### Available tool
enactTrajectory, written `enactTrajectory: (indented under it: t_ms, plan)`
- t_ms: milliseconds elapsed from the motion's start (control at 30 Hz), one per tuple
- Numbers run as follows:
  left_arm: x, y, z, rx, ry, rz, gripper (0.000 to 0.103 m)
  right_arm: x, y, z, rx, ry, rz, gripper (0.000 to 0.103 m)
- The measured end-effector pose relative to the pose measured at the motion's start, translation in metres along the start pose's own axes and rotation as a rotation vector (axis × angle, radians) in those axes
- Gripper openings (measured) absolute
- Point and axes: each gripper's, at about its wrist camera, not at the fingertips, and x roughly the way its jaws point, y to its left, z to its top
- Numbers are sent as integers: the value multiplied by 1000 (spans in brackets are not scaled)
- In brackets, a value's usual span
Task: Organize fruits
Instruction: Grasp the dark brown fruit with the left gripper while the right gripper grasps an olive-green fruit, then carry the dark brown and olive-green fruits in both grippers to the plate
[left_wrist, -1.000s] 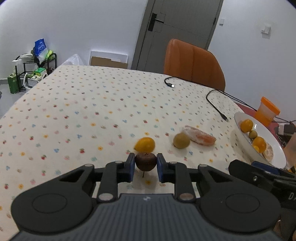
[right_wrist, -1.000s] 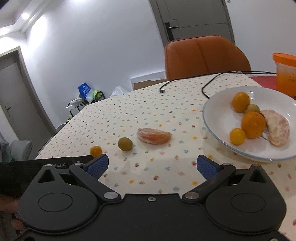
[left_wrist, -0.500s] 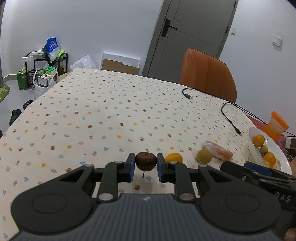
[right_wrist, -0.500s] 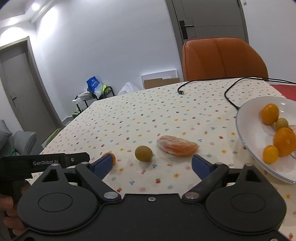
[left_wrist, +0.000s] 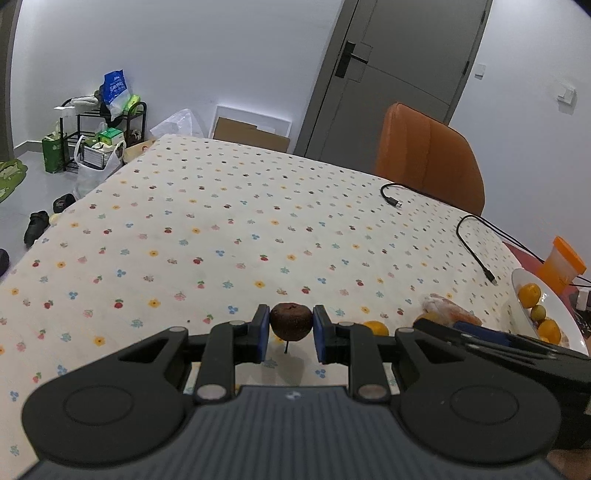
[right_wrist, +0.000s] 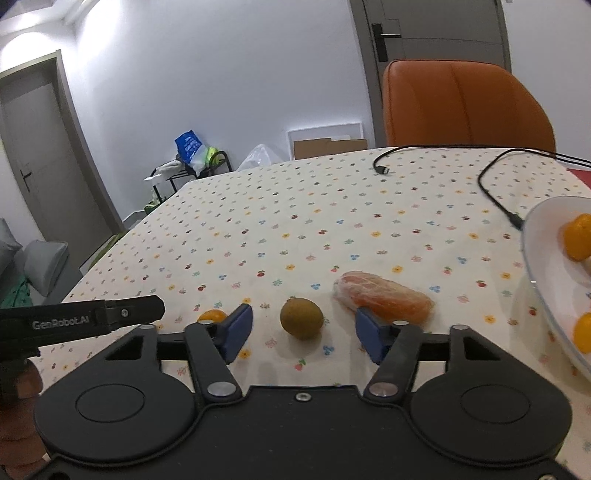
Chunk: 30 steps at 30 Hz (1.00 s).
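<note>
Left tongs (left_wrist: 291, 334) clamped on a dark brown fruit (left_wrist: 291, 326); right tongs (right_wrist: 302, 334) spread apart around a green fruit (right_wrist: 301, 324).

My left tongs hold the brown fruit lifted above the flowered table (left_wrist: 221, 236); the side of that tool reads "GenRobot.AI" in my right view. My right tongs have come nearer than half a second ago: the green fruit now lies between the blue pads (right_wrist: 236, 330), untouched. The small orange fruit (right_wrist: 212, 316) lies just left, the peeled segment (right_wrist: 384, 297) just right, and the white plate (right_wrist: 535, 254) of fruit has slid to the right edge.
</note>
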Motion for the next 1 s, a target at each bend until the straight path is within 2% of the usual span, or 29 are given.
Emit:
enactTrajectory:
  t_ms: [67, 200, 467, 1000]
  plan:
    - [-1, 1, 0, -3, 1, 4, 23, 5, 2, -1, -20, -2, -26, 25]
    - [-5, -2, 0, 0, -6, 2, 23, -3, -3, 0, 16, 3, 26, 25]
    - [-15, -22, -5, 30, -24, -59, 23, -33, -10, -10, 30, -30, -18, 25]
    - [-30, -87, -14, 133, -50, -112, 23, -102, -50, -21, 104, -159, -48, 25]
